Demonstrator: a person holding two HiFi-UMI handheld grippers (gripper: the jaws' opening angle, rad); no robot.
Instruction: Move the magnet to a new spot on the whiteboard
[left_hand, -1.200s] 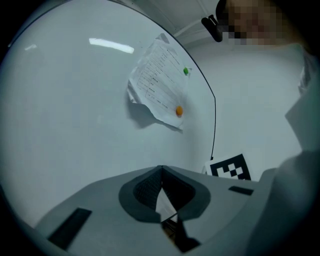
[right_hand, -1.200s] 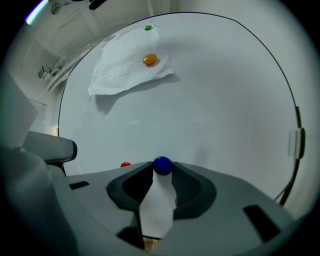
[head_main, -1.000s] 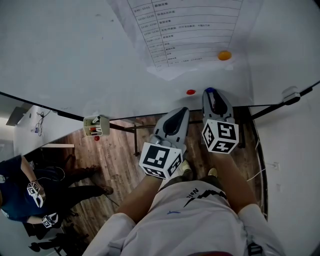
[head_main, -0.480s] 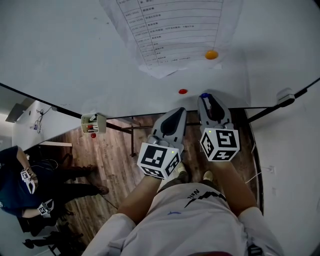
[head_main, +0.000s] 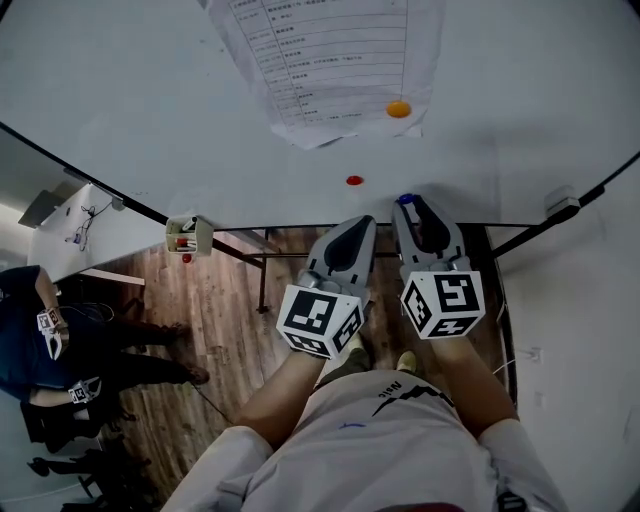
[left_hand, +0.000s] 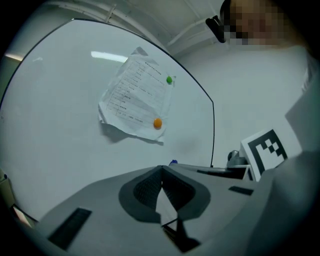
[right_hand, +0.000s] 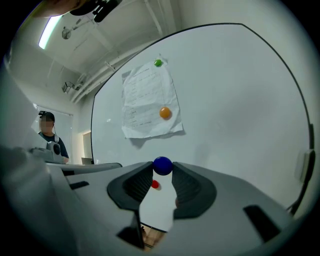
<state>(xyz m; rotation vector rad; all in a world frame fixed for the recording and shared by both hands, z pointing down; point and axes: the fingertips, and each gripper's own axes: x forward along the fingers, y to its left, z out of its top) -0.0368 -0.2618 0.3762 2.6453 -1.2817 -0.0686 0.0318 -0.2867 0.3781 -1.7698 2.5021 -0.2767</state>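
**Two grippers at the whiteboard (head_main: 150, 110), one pinching the blue magnet (head_main: 405, 199)**

Head view: both grippers point at the lower part of the whiteboard. The right gripper (head_main: 409, 205) has the blue magnet at its tip, just right of and below a red magnet (head_main: 354, 181) stuck to the board. The left gripper (head_main: 357, 222) sits beside it, lower. Higher up, an orange magnet (head_main: 399, 109) pins a paper sheet (head_main: 320, 60).

Left gripper view: the two jaws are pressed together at their tips with nothing between them. The sheet hangs ahead, a green magnet (left_hand: 169, 79) at its top corner.

Right gripper view: the jaws stand slightly apart, their tips clamped on either side of the blue magnet. The red magnet shows through the gap below it. Whether the blue magnet touches the board cannot be told.
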